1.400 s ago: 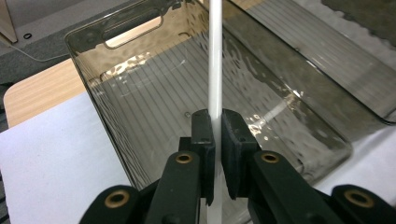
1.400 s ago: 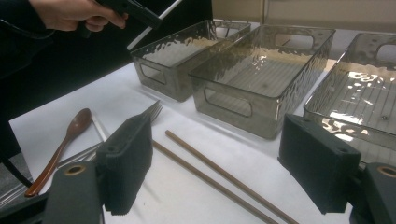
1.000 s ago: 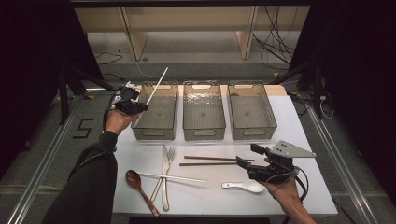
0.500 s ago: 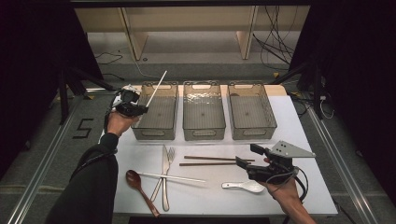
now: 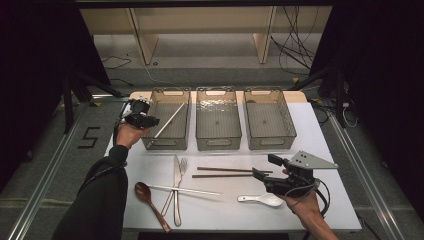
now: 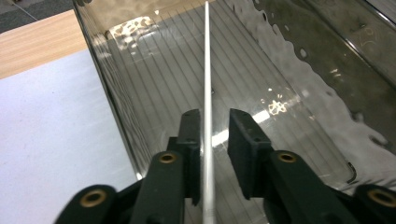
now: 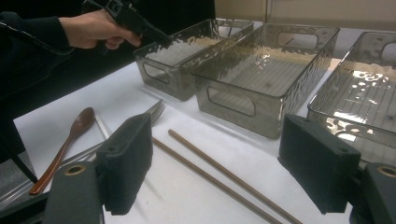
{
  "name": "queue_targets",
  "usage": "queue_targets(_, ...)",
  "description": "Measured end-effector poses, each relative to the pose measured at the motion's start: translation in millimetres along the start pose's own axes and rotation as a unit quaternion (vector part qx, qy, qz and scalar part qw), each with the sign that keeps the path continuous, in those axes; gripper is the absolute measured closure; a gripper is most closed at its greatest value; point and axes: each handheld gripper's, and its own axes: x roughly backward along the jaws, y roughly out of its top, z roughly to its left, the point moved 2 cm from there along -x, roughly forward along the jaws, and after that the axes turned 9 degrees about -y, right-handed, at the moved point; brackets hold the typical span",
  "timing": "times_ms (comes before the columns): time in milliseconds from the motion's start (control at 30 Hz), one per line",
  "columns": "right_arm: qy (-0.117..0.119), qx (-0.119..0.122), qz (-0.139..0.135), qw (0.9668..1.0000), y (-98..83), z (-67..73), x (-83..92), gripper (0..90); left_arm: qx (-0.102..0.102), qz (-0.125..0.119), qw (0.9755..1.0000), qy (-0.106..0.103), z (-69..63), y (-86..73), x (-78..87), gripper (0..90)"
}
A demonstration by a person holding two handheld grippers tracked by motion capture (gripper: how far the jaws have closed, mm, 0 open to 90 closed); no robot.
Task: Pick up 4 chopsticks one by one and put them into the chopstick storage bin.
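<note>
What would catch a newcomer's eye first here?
Three clear bins stand in a row at the table's far side; the left gripper hovers over the left bin, its fingers just opening around a silver chopstick. Nearer, cutlery lies scattered: two brown chopsticks beside the open right gripper.

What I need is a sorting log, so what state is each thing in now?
Left gripper: jaws just been opening, white chopstick between them.
White chopstick: slanting into left bin.
Right gripper: open, empty.
Middle bin: empty.
Right bin: empty.
</note>
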Motion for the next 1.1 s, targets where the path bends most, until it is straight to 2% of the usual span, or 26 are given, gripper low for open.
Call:
queue_targets(100, -0.001, 0.000, -0.001, 1.0000, 0.1, 0.0, 0.0, 26.8, -0.002, -0.008, 0.9996, -0.027, -5.9, 1.4, 10.5, 58.8)
queue_targets(167, 0.000, -0.002, 0.001, 1.0000, 0.1, -0.1, 0.1, 26.8, -0.010, -0.015, 0.9992, -0.036, -13.0, 1.1, 18.2, 51.2)
queue_targets(300, -0.001, -0.001, -0.001, 1.0000, -0.1, 0.1, -0.2, 26.8, -0.041, -0.018, 0.9969, -0.065, -32.6, -2.3, 31.8, 36.3)
queue_targets(400, -0.002, -0.001, -0.001, 1.0000, 0.0, -0.3, 0.0, 26.8, -0.064, -0.024, 0.9942, -0.083, -47.6, -6.9, 41.3, 31.6)
queue_targets(467, -0.003, -0.003, -0.001, 1.0000, 0.4, -0.3, 0.4, 26.8, -0.081, -0.011, 0.9926, -0.089, -56.2, -8.8, 45.3, 29.8)
queue_targets(567, -0.002, 0.001, -0.005, 1.0000, 1.2, 0.4, 1.1, 26.8, -0.091, -0.019, 0.9889, -0.116, -69.8, -13.7, 54.0, 25.5)
queue_targets(667, -0.001, 0.002, -0.007, 1.0000, 1.7, 0.7, 1.8, 26.6, -0.107, -0.018, 0.9863, -0.124, -80.8, -18.7, 60.7, 21.3)
queue_targets(767, -0.001, 0.001, -0.007, 1.0000, 1.9, 0.8, 2.2, 26.6, -0.126, -0.005, 0.9827, -0.136, -91.9, -22.4, 64.7, 19.2)
queue_targets(833, -0.001, 0.002, -0.009, 1.0000, 2.0, 0.9, 2.2, 26.6, -0.141, 0.003, 0.9794, -0.145, -99.6, -24.1, 66.7, 19.2)
queue_targets(933, -0.002, 0.002, -0.008, 1.0000, 2.1, 0.9, 2.1, 26.6, -0.172, 0.029, 0.9729, -0.151, -111.3, -28.3, 67.3, 19.3)
queue_targets(1000, -0.002, 0.003, -0.008, 1.0000, 2.1, 0.8, 2.1, 26.5, -0.197, 0.058, 0.9682, -0.143, -117.8, -32.7, 66.4, 19.3)
queue_targets(1067, -0.002, 0.002, -0.008, 1.0000, 2.1, 0.7, 2.1, 26.6, -0.206, 0.076, 0.9638, -0.152, -123.5, -37.5, 65.5, 19.3)
queue_targets(1100, -0.002, 0.002, -0.009, 1.0000, 2.1, 0.8, 2.1, 26.6, -0.213, 0.086, 0.9606, -0.156, -126.0, -40.1, 64.9, 19.3)
